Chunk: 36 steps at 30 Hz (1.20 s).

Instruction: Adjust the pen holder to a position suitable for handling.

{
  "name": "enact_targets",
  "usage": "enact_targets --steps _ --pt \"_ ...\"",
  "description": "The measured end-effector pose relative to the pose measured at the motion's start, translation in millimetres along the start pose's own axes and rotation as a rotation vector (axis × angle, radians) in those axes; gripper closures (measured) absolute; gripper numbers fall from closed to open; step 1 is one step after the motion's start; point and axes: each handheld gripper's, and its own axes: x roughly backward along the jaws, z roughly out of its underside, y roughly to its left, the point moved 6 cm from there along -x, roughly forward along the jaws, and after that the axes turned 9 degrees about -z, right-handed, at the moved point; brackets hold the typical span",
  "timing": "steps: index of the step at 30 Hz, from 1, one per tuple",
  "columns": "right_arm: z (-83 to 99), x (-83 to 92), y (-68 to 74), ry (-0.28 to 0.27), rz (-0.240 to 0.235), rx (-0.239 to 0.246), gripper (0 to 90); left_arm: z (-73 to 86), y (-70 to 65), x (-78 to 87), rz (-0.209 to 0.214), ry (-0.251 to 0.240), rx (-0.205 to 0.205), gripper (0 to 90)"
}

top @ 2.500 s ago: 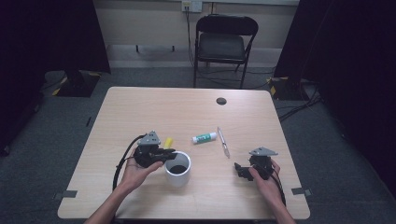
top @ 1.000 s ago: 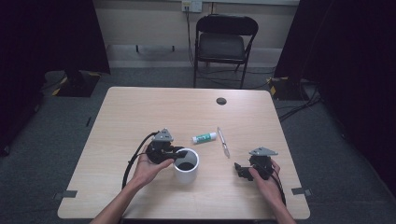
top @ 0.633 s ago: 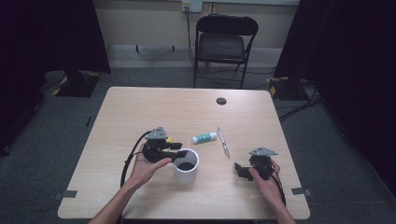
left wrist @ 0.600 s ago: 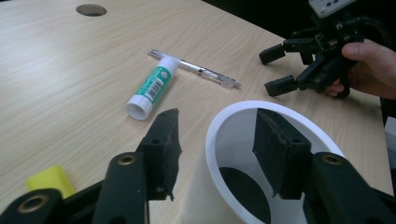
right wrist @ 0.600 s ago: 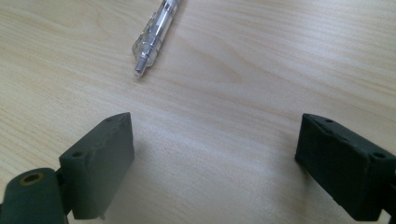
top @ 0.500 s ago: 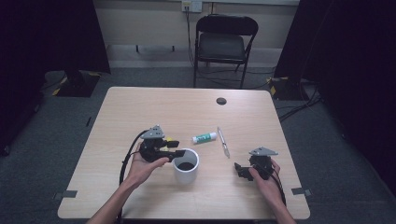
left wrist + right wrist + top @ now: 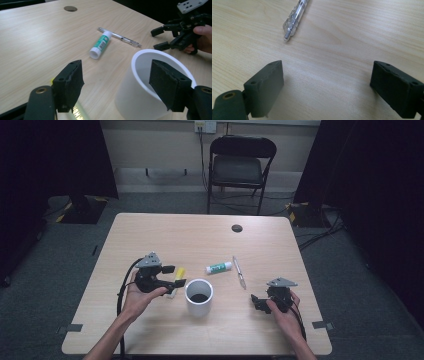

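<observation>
A white cup point(image 7: 199, 296) with a dark inside stands upright near the table's front middle. My left gripper point(image 7: 176, 276) is just left of it. Its jaws have just been opening and now stand apart, with no pad pressing on the cup. In the left gripper view the cup point(image 7: 147, 87) rises close behind the right pad point(image 7: 167, 85), and my left gripper point(image 7: 118, 85) is open. A yellow marker point(image 7: 177, 279) lies under its jaws. My right gripper point(image 7: 257, 302) rests open at the front right, over bare wood point(image 7: 327, 87).
A green-and-white glue stick point(image 7: 219, 267) and a clear pen point(image 7: 240, 272) lie behind the cup. The pen's tip point(image 7: 292, 17) lies ahead of the right jaws. A dark cable hole point(image 7: 237, 228) marks the far side of the table point(image 7: 150, 230). A folding chair point(image 7: 240, 165) stands beyond it.
The left gripper first slid the cup a little to the right, then opened, let go of its rim and drew back to the left. The right gripper has stayed still.
</observation>
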Motion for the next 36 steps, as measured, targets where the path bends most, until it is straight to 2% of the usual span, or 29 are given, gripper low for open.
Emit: enact_targets --steps 1,2,4,11,13,15,18,22,26,28,30,33,36 --pt "0.0 0.0 0.0 0.0 0.0 0.0 10.4 0.3 1.2 0.9 -0.004 -0.007 0.008 24.5" --pt "0.0 0.0 0.0 0.0 0.0 -0.001 10.4 1.9 4.3 2.4 -0.028 0.002 0.005 23.5" --pt "0.0 0.0 0.0 0.0 0.0 0.0 10.4 4.9 7.8 4.8 -0.04 0.016 0.008 20.4" --pt "0.0 0.0 0.0 0.0 0.0 0.0 10.4 16.4 15.4 12.4 -0.048 0.046 0.014 16.8" --pt "0.0 0.0 0.0 0.0 0.0 0.0 10.4 20.9 20.2 15.7 -0.061 0.047 0.021 16.2" --pt "-0.1 -0.1 -0.4 0.0 0.0 0.004 10.3 25.2 24.2 17.7 -0.075 0.073 0.02 16.2" --pt "-0.1 -0.1 -0.4 0.0 -0.001 0.004 10.3 30.1 28.3 21.2 -0.077 0.063 0.04 16.2" --pt "-0.1 -0.1 -0.4 0.0 -0.001 0.004 10.3 36.7 32.9 24.9 -0.095 0.096 0.042 16.3" --pt "-0.1 -0.1 -0.4 0.0 -0.001 0.004 10.4 50.5 40.6 36.7 -0.112 0.14 0.039 16.3" --pt "-0.1 -0.1 -0.4 0.0 -0.001 0.004 10.3 55.2 44.8 41.2 -0.113 0.142 0.054 16.2" --pt "-0.1 -0.1 -0.4 0.0 -0.001 0.004 10.4 61.5 51.8 45.8 -0.143 0.154 0.061 16.2" --pt "-0.1 -0.1 -0.4 0.0 -0.001 0.004 10.4 69.8 57.7 50.9 -0.154 0.172 0.075 16.2" --pt "-0.1 -0.1 -0.3 0.0 0.0 0.003 10.4 82.0 63.7 53.9 -0.197 0.214 0.054 16.4"
